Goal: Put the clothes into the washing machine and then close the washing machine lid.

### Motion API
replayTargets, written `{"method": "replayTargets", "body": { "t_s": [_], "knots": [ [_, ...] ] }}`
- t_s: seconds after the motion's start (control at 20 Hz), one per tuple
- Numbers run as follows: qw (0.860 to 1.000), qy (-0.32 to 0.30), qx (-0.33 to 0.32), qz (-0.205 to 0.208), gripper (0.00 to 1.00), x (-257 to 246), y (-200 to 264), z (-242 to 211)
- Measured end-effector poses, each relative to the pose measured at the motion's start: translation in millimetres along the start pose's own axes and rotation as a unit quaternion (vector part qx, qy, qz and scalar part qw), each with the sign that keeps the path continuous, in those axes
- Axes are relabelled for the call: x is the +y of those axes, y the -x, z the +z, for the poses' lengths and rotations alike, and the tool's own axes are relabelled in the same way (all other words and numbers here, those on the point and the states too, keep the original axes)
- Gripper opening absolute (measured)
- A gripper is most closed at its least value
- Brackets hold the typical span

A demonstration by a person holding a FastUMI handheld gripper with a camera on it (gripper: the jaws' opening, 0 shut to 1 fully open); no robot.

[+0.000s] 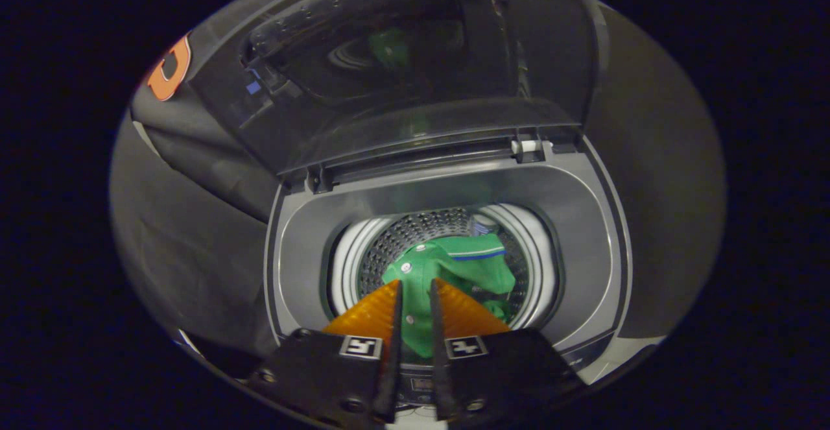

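A: Shirt first. Where does it lie from the gripper (415,290)?

B: The green polo shirt (454,268) hangs straight ahead and below, down inside the perforated drum (402,235) of the top-loading washing machine (305,235). A strip of it runs up between the two fingers, buttons showing along that strip, so its long axis follows the fingers' own line into the drum. The bulk of the cloth, with a blue-edged hem or cuff, spreads just beyond the fingertips towards the drum's far wall.

A: And the fingers themselves?

B: Narrow, with only a slim gap between them, and the green cloth fills that gap. It looks pinched from both sides, though I cannot see the contact faces clearly enough to swear to the pressure.

A: So the shirt is already over the drum?

B: Over it and partly in it, by my reading. Letting go here should drop it onto the drum floor rather than the grey rim.

A: The lid?

B: The tinted lid (402,60) stands raised behind the drum, hinged at the back of the machine, well above the fingers. Closing it is not yet done, and it will call for a reach up and past the drum.
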State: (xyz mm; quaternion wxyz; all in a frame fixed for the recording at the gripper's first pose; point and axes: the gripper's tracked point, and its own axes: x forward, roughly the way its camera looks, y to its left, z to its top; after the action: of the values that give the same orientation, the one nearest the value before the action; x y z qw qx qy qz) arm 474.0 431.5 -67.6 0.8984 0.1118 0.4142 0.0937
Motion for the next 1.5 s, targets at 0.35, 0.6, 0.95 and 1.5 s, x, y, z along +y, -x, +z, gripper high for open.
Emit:
{"method": "replayTargets", "body": {
  "t_s": [0.35,0.6,0.95,1.5],
  "knots": [
    [0.999,-0.016,-0.018,-0.027,0.92,-8,14,-3],
    [0.999,-0.005,-0.035,-0.035,0.92,-11,28,-4],
    [0.996,0.043,-0.077,-0.034,0.92,-3,70,15],
    [0.962,0.131,-0.238,0.005,0.92,62,224,124]
  ]
}}
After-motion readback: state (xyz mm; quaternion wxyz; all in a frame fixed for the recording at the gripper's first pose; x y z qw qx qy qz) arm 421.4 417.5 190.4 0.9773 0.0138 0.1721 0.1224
